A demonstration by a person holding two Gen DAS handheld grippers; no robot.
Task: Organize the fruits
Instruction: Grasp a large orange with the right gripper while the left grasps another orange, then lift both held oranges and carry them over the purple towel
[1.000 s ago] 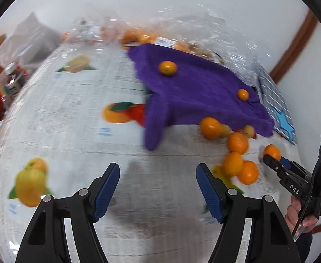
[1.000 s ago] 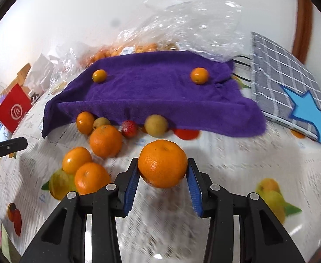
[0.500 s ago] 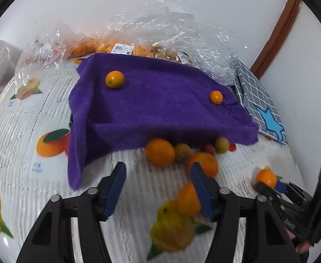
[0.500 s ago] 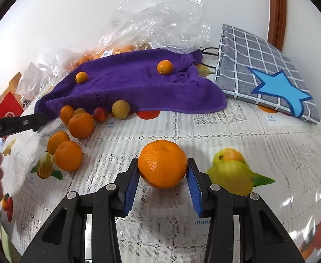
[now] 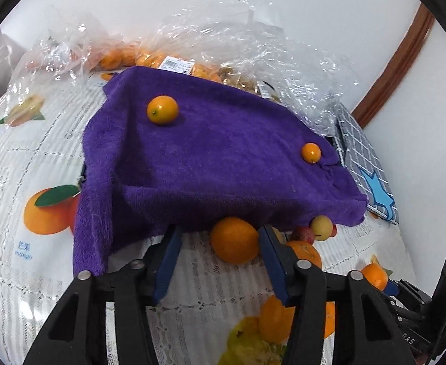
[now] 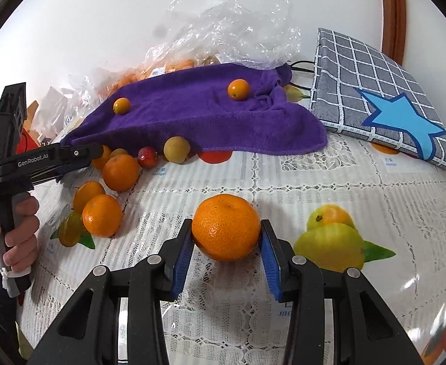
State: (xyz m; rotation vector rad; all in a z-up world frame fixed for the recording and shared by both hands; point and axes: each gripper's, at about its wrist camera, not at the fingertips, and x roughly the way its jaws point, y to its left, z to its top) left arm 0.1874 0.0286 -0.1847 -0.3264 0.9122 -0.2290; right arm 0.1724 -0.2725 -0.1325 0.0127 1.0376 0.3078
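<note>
Our right claw grips a mandarin; our left claw, jaws just closing around an orange with a gap left, could nudge it under the purple towel.

Between the right gripper's fingers sits a round orange mandarin, over the lace-patterned tablecloth with printed fruit. Ahead of it lies a purple fleece towel with two small orange kumquats on top. A grey checked cushion with a blue star lies ahead to the right. Crumpled clear plastic bags are behind the towel. Ahead to the left, loose fruit lies along the towel's near edge, where the left gripper has another orange mandarin between its fingers, nearer the right one.
</note>
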